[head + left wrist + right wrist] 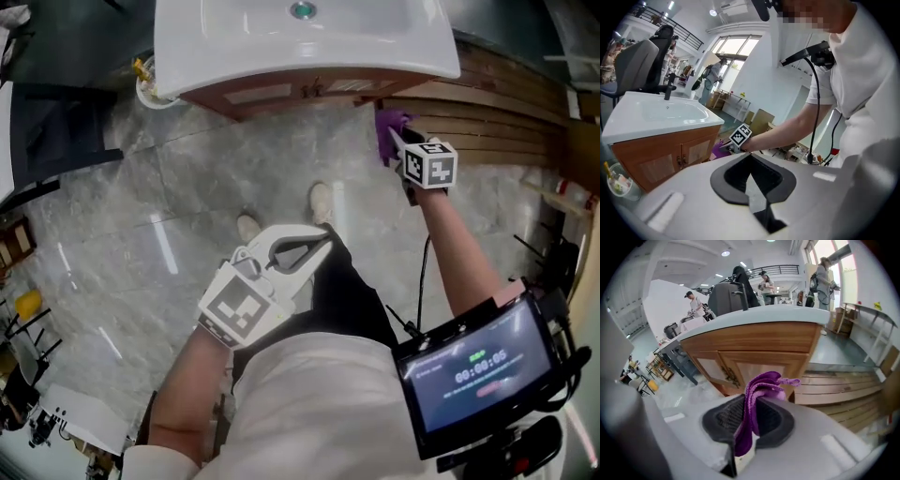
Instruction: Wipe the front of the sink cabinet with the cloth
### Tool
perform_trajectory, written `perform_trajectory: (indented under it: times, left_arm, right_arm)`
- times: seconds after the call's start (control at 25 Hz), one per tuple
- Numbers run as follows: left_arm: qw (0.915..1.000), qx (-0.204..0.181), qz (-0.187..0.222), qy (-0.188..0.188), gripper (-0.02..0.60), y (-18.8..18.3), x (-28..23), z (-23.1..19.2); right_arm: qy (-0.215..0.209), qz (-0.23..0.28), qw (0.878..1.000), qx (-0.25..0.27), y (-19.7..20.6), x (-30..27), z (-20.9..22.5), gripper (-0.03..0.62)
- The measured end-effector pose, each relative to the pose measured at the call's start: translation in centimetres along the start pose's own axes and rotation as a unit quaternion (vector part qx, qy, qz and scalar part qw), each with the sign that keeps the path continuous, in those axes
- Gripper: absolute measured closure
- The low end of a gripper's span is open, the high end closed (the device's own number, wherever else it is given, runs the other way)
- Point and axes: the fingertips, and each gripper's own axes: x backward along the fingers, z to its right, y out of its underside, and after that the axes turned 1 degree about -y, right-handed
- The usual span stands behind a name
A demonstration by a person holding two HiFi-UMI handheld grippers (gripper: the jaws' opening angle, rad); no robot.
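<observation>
**tilefan:** Head view first. The right gripper [396, 141] sits upper right of centre, clenched on the purple fabric cloth [388, 124]. That's right at the right-hand end of the brown wooden sink cabinet [281, 92], tucked under the white ceramic basin [234, 47]. Can't tell if cloth and wood are actually touching. My worry is that the basin overhangs, so a high swipe could knock the gripper into its rim.

**mopsy:** Any writing? The dark chest screen [478, 370] at lower right shows digits, but they're too smeared for me to read.

**tilefan:** Same here. The black-and-white marker cube [429, 161] is only a pattern, no letters.

**mopsy:** Left gripper view: the left gripper [751, 161] has its jaws pressed together with nothing between them. It's idle and well apart from the cabinet over at the left of frame. No risk there, no labels either.

**tilefan:** Right gripper view is the telling one. The cloth is pinched as a narrow bunch in the middle of the frame, with only a small tuft sticking out past the jaws. Drag that sideways and I reckon it could slip out. The hard jaw tips could also scrape the wood. The dark metal door pulls [727, 376] left of centre look like a snag point too.

**mopsy:** No brand anywhere on the doors.
</observation>
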Motion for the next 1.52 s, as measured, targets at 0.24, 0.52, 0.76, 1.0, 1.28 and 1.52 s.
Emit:
perform_trajectory:
  times: [0.24,0.52,0.76,1.0,1.28,1.52]
  left_arm:
    - [0.9994,-0.025,-0.008,0.022,0.577,-0.3,-4.0,2.8]
    - [0.9994,-0.011,-0.03,0.015,0.577,-1.0,-7.1,1.7]
    - [0.9996,-0.004,-0.026,-0.001,0.577,-0.2,-6.1,1.6]
    - [0.9998,0.0,-0.015,-0.016,0.577,-0.2,-3.3,2.0]
    - [0.9992,0.017,-0.003,-0.036,0.577,1.0,-1.4,-1.0]
    - [0.9978,0.032,0.007,-0.057,0.577,3.0,3.3,-2.0]
  right_arm:
    - [0.069,-0.007,0.998,0.01,0.7,1.7,9.1,0.539]
    - [0.052,-0.024,0.998,0.033,-1.9,-2.0,11.3,0.539]
    - [0.021,-0.019,0.997,0.068,-3.4,-3.7,6.6,0.539]
    - [-0.007,-0.015,0.995,0.097,-4.8,-4.3,1.0,0.539]
    - [-0.036,-0.03,0.991,0.127,-5.5,-8.9,-3.3,0.539]
    - [-0.054,-0.034,0.987,0.147,-6.3,-11.3,-9.6,0.539]
